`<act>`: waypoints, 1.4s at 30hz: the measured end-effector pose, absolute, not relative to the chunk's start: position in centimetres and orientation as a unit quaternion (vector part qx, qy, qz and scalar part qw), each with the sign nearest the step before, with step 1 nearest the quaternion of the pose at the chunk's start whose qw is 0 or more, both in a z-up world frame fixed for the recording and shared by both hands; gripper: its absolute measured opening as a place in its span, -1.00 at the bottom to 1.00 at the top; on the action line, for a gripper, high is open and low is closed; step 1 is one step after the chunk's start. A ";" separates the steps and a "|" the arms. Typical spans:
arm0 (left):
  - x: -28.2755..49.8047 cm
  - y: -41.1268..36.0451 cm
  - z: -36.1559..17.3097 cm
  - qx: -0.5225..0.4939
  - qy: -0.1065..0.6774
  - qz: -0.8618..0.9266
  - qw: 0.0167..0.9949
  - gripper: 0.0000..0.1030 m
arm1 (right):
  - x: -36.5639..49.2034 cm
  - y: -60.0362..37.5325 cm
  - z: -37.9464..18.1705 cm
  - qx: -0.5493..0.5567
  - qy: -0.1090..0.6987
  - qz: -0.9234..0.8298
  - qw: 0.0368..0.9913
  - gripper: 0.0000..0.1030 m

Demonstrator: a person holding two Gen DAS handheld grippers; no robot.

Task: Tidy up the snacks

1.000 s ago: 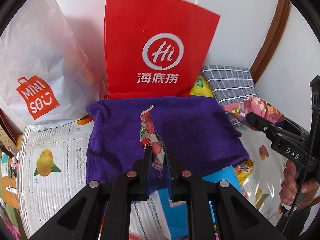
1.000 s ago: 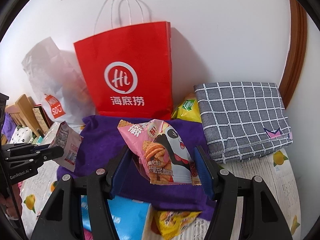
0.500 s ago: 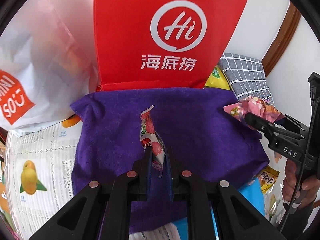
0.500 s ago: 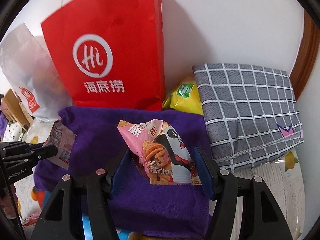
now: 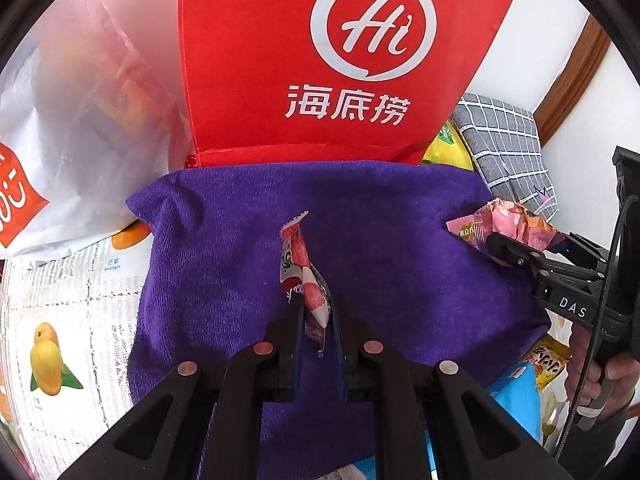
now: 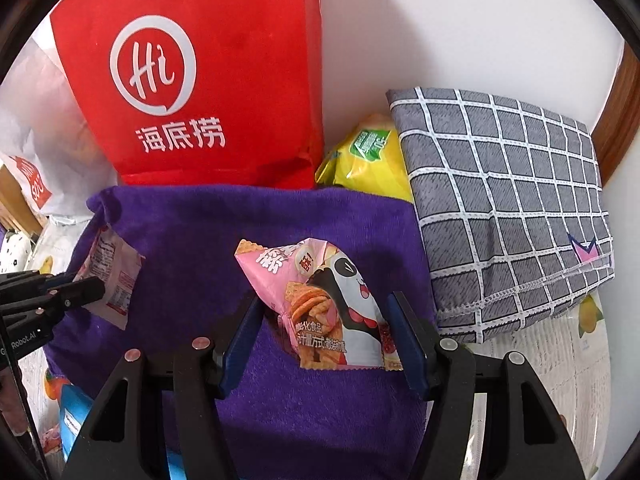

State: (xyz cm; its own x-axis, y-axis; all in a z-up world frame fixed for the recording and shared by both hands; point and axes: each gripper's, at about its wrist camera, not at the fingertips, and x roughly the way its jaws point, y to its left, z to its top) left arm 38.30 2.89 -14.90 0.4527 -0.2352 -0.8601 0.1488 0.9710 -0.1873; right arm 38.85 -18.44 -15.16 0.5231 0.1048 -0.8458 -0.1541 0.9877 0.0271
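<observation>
Left gripper [image 5: 316, 312] clamps small red-white packet [image 5: 300, 268] by lower end; long axis points forward, away from claw, over purple towel [image 5: 224, 248].
Right gripper [image 6: 326, 320] pinches pink panda snack bag [image 6: 320, 304], also above towel.
Red bag [image 5: 260, 60] stands dead ahead behind towel; left gripper judged nearer it.

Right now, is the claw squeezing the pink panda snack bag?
Touching. In the right wrist view, the right gripper has both blue fingers pressed against the sides of the pink panda snack bag, pinching it above the purple towel.
</observation>
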 end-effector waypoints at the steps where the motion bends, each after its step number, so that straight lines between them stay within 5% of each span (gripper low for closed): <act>1: 38.3 2.8 -14.9 -0.042 0.511 -0.113 0.851 -0.75 | 38.9 -18.5 -15.1 -0.025 0.482 0.075 0.873 0.22; 14: 38.0 2.8 -14.8 -0.036 0.514 -0.115 0.849 -0.67 | 39.8 -18.2 -16.2 -0.032 0.496 0.081 0.864 0.29; 19: 37.3 2.9 -14.1 -0.040 0.510 -0.112 0.852 0.09 | 39.5 -18.2 -15.5 -0.023 0.484 0.094 0.870 0.67; 24: 35.8 3.2 -12.5 -0.026 0.499 -0.098 0.861 0.30 | 38.4 -18.3 -13.8 -0.008 0.468 0.095 0.878 0.68; 42: 24.4 4.6 -6.2 -0.032 0.437 -0.062 0.897 0.31 | 25.7 -22.1 -6.6 -0.010 0.385 0.035 0.922 0.68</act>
